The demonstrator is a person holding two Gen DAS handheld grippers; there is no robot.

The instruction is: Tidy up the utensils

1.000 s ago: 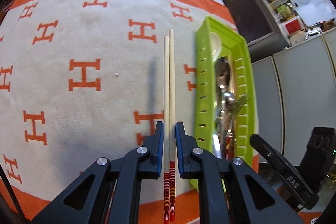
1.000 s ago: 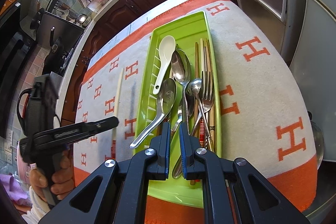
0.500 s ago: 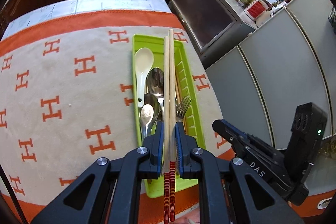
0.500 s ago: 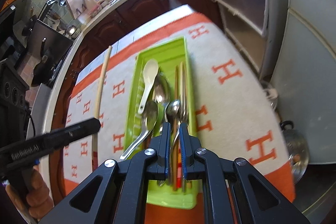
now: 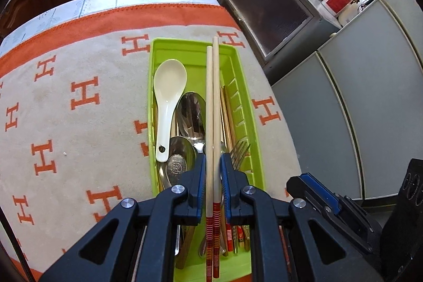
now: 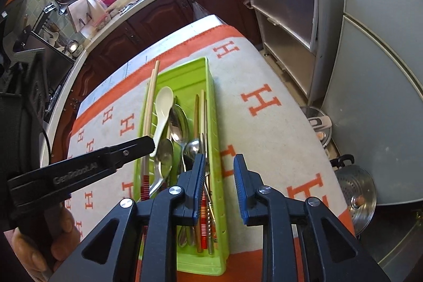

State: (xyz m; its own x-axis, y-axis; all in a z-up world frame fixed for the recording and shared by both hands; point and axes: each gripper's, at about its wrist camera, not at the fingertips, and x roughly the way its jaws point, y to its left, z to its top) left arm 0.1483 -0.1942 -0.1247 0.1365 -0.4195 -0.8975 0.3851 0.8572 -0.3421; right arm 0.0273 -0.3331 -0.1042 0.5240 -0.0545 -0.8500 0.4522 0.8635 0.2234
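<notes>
Since a second ago the left gripper (image 5: 213,171) has been carrying its pair of chopsticks (image 5: 213,107) from over the bare cloth to directly above the green tray (image 5: 257,149). Its jaws are staying nearly shut, pinching both sticks just ahead of their red-striped ends. The pale, straight sticks are running forward from the jaws, lengthwise with the tray and its spoons, fork and other chopsticks, so lowering looks like what remains. The right gripper (image 6: 219,177) is hovering at the tray's near right edge; its jaws have just been opening, with nothing between them.
</notes>
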